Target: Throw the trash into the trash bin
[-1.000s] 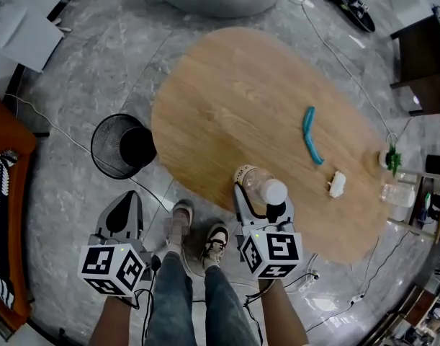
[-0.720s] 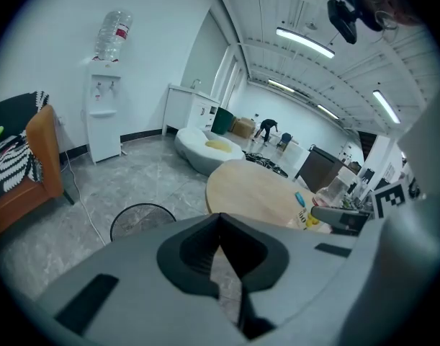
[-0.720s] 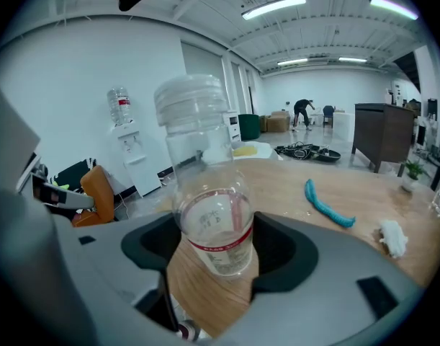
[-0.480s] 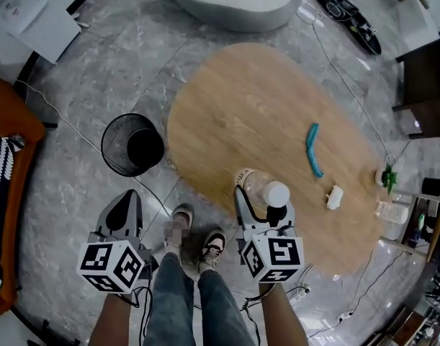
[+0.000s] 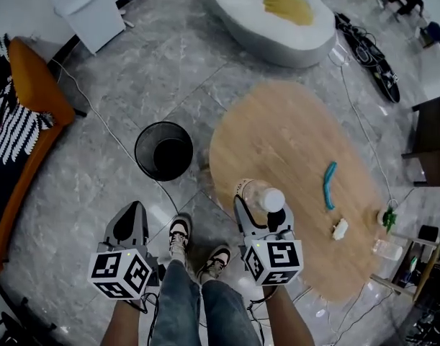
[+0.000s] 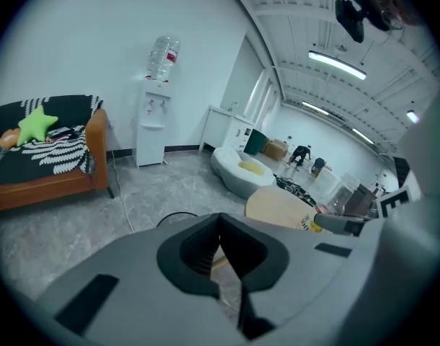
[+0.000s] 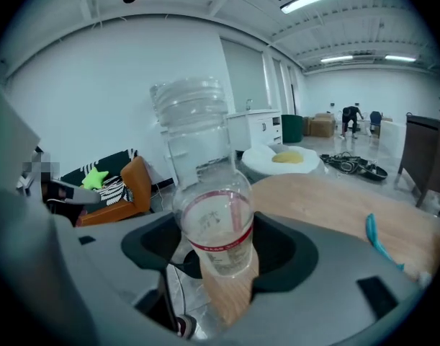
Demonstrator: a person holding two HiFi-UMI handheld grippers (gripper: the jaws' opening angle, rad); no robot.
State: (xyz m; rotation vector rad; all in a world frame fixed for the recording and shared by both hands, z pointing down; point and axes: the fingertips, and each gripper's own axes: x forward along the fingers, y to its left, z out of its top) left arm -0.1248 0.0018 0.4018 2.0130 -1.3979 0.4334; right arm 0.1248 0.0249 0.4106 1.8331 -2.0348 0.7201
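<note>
Plainly, the right gripper (image 5: 261, 209) is clamped on a clear bottle (image 5: 251, 189); in the right gripper view (image 7: 220, 256) both jaws press on the bottle (image 7: 209, 207) at its red-banded label; in the head view its white cap lies toward the marker cube and its body reaches out past the jaw tips; the bottle hangs over the near edge of the oval wooden table (image 5: 292, 143), clear of its top; the left gripper (image 5: 130, 211) is over the grey floor (image 5: 97, 171) with its jaws together and nothing in them, as the left gripper view (image 6: 221, 254) shows; the black mesh bin (image 5: 164, 151) stands on the floor just beside the table's left end, ahead of the left gripper and apart from both grippers; the left gripper view shows only an arc of its rim (image 6: 178, 216) above the jaws; on the table, to the right of the bottle, lie a curved blue strip (image 5: 328, 184) and, nearer the edge, a small white scrap (image 5: 340, 228), the two apart from each other; the strip (image 7: 378, 240) also shows at the right in the right gripper view; the person's shoes (image 5: 178, 233) rest on the floor between the two grippers; beyond the table sits a white beanbag (image 5: 274, 20); an orange sofa (image 5: 32, 99) stands at the far left.
</note>
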